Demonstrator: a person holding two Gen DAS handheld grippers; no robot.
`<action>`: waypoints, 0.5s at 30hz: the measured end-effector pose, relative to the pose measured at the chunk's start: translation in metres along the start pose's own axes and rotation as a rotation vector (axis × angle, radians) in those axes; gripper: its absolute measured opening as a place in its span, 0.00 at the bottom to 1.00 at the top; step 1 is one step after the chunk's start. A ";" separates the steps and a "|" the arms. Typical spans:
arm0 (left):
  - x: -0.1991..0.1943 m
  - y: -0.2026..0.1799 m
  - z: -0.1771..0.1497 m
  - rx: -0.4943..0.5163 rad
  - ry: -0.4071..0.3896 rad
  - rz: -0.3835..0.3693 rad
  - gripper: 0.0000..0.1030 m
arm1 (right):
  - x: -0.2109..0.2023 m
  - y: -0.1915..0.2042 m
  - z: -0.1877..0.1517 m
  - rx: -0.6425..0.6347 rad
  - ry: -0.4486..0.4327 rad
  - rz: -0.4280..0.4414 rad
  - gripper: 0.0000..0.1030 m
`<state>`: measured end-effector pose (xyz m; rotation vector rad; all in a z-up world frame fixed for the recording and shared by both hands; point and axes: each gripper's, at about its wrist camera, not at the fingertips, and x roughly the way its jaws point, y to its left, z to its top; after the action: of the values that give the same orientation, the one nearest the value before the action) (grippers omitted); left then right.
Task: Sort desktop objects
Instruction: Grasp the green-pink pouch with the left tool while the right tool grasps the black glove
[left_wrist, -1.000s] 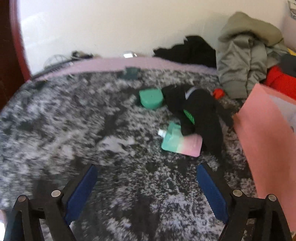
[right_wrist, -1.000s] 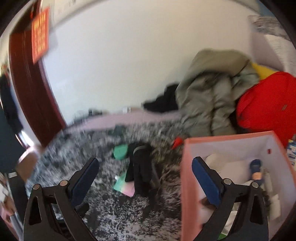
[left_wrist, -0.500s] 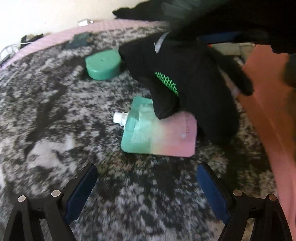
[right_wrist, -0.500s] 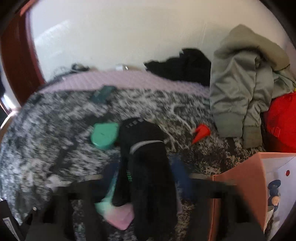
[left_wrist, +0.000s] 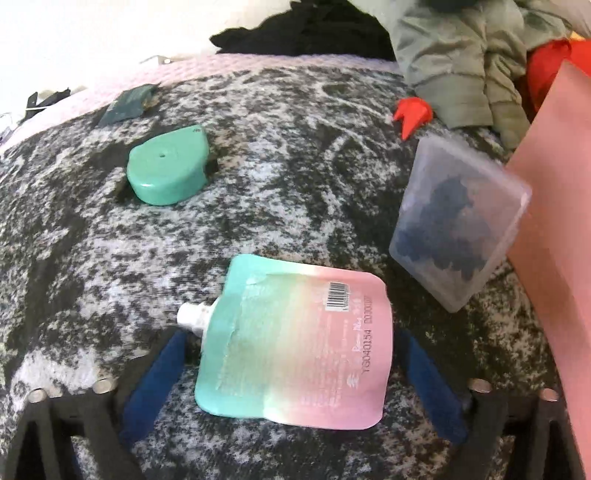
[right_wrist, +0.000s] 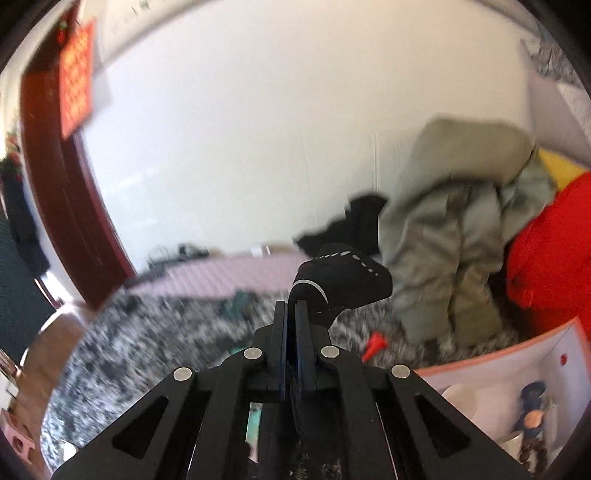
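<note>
Left gripper (left_wrist: 288, 373) is hanging right over the spouted pouch (left_wrist: 295, 354), blue pads either side of it, jaws closing in but w/ gaps still showing on both sides, so nothing's gripped yet. Pouch is lying flat on the fuzzy grey-and-white blanket (left_wrist: 277, 147), spout pointing left; my guess is it's being approached across its width because that's the way it fits between the pads. Print on the pink end: a barcode, then "YG040154" and more digits too smeared to read.

Right gripper (right_wrist: 291, 317) is pinched fully together on a black sock (right_wrist: 343, 280), sock is sticking up past the tips w/ a row of pale dots along the top and a white curved stripe. It's being carried up off the blanket, prob. heading for the pink bin (right_wrist: 532, 354) at lower right, which already has bits inside.

Other stuff waiting on the blanket: teal plastic case (left_wrist: 166, 170) up left, frosted clear box (left_wrist: 454, 229) w/ dark contents leaning against the pink bin's wall, small red piece (left_wrist: 412, 114) near the olive jacket (left_wrist: 465, 62). Red sign by the door is too blurred to read
</note>
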<state>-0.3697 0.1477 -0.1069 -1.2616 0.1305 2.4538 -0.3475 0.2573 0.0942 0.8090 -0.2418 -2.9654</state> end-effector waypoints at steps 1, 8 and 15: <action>-0.002 0.005 0.000 -0.015 0.000 -0.012 0.72 | -0.017 0.001 0.006 -0.001 -0.035 0.008 0.03; -0.058 0.020 -0.002 -0.097 -0.064 -0.013 0.71 | -0.086 0.015 0.021 -0.059 -0.140 0.024 0.03; -0.193 0.019 0.015 -0.120 -0.340 -0.004 0.71 | -0.169 0.021 0.026 -0.131 -0.259 -0.005 0.03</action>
<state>-0.2866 0.0785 0.0550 -0.8671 -0.1122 2.6633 -0.2152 0.2568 0.2045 0.4115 -0.0555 -3.0462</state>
